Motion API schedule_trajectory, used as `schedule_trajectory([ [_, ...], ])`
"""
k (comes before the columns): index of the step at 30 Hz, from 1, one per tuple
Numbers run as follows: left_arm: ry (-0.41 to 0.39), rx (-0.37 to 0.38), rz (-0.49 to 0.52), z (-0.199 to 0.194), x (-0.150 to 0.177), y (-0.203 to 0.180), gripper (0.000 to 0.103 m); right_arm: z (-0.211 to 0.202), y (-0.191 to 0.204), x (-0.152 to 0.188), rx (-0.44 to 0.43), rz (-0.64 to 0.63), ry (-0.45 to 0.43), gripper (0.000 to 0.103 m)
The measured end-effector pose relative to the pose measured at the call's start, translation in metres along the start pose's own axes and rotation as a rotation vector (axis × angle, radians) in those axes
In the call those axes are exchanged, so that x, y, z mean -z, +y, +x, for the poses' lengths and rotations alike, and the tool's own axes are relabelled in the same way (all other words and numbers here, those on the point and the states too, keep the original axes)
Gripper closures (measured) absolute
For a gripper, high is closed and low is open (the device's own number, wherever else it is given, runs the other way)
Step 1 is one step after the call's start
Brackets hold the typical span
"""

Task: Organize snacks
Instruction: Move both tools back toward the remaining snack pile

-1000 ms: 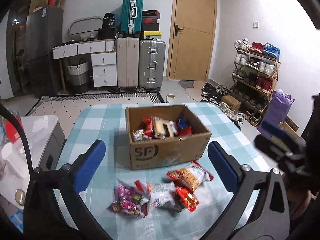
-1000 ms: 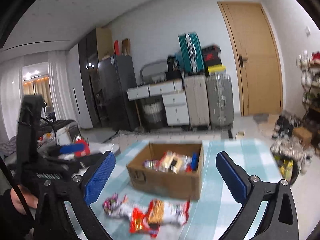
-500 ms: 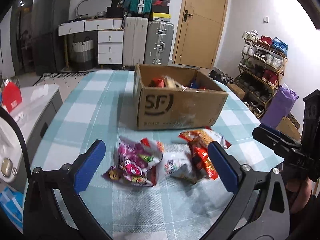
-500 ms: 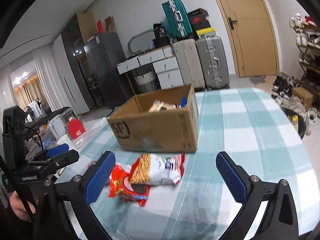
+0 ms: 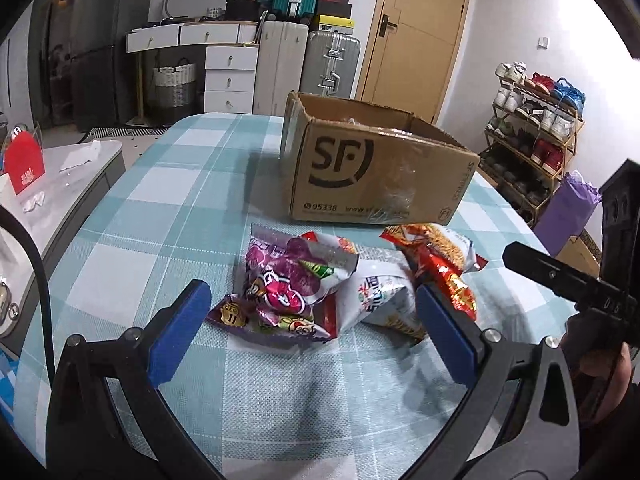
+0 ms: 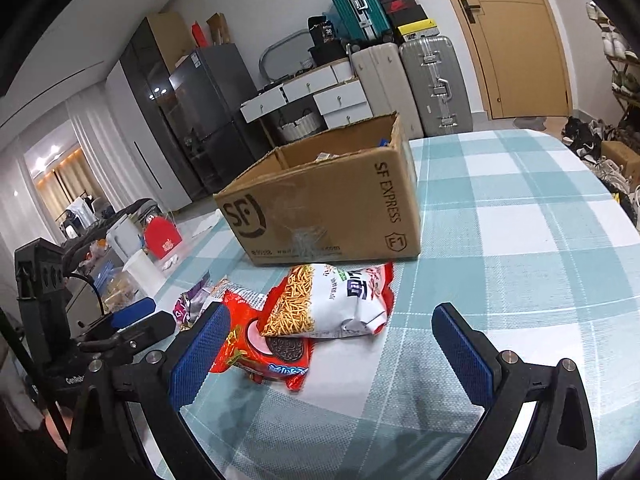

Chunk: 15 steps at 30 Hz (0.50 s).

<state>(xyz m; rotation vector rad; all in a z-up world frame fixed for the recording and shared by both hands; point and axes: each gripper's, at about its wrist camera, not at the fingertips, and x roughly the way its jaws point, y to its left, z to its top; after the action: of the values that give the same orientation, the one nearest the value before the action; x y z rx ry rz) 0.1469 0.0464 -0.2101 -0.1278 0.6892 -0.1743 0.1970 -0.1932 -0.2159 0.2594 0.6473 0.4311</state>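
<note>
Your left claw [image 5: 310, 330] hangs with its blue pads spread wide, holding nothing, low over the teal-and-white checked desk [image 5: 160, 216]. The purple-and-pink crinkled snack bag [image 5: 288, 280] lies between and just past its pads. Your right claw [image 6: 328, 354] is likewise spread and holds nothing; the white-and-red noodle snack packet [image 6: 332, 300] lies just ahead, atop a red cookie packet [image 6: 264, 356]. Behind the snacks stands the brown cardboard SF box [image 5: 376, 172].

a: where does the cardboard box [image 5: 376, 168] stand?
b: on the table [image 5: 160, 208], behind a heap of snack packets [image 5: 344, 284] that lies just before its front wall.
a: and beyond?
b: suitcases [image 5: 308, 60] and a door [image 5: 420, 32] behind the table; a shoe rack [image 5: 536, 120] to its right.
</note>
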Motion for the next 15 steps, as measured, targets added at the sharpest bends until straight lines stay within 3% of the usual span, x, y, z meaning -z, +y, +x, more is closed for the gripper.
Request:
schedule_trajectory([
  [15,-0.008,0.036,0.011,0.003,0.003,-0.006,0.001,0.055,-0.004,-0.014,0.003,-0.013,0.116,0.001],
])
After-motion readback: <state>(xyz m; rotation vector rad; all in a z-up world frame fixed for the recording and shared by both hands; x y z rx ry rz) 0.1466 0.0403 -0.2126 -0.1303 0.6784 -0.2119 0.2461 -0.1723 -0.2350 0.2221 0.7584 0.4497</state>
